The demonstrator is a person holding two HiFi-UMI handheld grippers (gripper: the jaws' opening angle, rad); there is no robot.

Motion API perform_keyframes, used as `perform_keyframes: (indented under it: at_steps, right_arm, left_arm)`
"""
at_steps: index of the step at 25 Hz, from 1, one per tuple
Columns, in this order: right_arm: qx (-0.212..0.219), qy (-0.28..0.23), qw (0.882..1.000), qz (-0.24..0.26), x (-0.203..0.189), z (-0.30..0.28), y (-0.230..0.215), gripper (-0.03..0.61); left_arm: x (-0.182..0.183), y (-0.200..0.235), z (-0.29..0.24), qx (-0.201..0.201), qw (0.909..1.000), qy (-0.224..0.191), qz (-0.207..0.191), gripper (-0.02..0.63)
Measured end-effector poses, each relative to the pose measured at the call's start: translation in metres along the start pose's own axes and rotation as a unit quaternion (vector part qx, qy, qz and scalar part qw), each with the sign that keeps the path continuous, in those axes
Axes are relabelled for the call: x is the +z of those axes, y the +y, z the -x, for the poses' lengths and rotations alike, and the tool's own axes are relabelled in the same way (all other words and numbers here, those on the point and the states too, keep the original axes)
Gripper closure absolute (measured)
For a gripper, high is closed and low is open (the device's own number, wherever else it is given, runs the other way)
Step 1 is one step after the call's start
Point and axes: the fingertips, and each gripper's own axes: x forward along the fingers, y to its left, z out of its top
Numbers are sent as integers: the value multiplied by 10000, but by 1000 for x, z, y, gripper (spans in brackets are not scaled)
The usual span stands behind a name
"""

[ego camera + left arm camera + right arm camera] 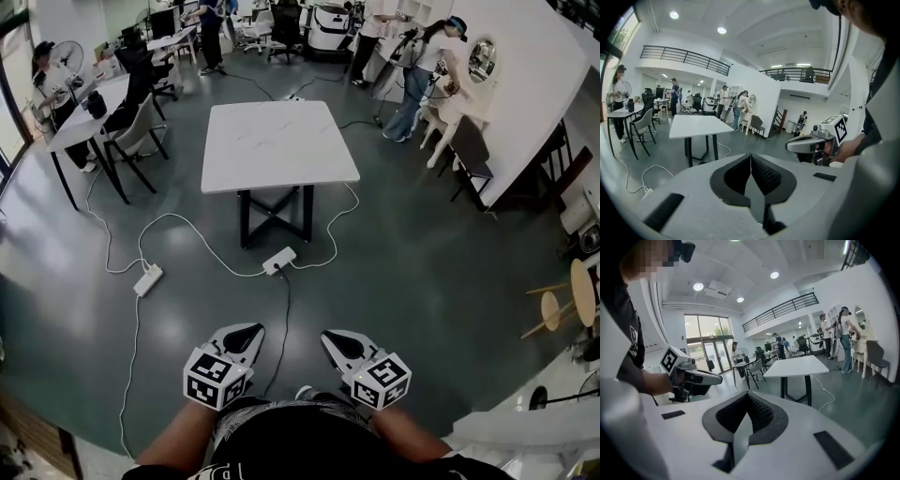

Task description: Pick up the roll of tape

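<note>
Where cables (287, 309) cross grey floor (422, 244), white table (277, 141)

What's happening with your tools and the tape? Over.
Left tool shut, empty. Right tool shut, empty. No tape roll in sight; white table looks bare. Cables and power strips on floor ahead.

Left tongs (247, 332) and right tongs (335, 338) side by side, both closed, empty, angled slightly downward
</note>
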Motion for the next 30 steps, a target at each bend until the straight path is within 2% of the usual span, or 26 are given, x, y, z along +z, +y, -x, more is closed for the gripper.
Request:
perform_keyframes:
  at_steps: [7, 14, 20, 23, 26, 30]
  right_arm:
    - [-4, 1, 9999, -112, -5, 38, -51, 574]
    - [123, 52, 9996, -241, -10, 40, -72, 574]
    - [285, 56, 9993, -256, 2, 13, -75, 574]
    - [220, 76, 9995, -209, 10, -5, -87, 574]
    - [73, 150, 9996, -240, 15, -22, -107, 574]
    - [-51, 192, 9996, -201, 38, -59, -131, 574]
  left_arm:
    - [14, -36, -42, 114, 9999, 65, -55, 594]
    - [25, -44, -55, 202, 9998, 28, -86, 594]
    - [11, -16, -55, 395, 9990, 149, 172, 594]
    - [12, 6, -72, 364, 9989, 165, 261, 594]
    - [32, 25, -97, 214, 9996, 43, 174, 594]
    - [81, 67, -122, 145, 9997, -202, -39, 594]
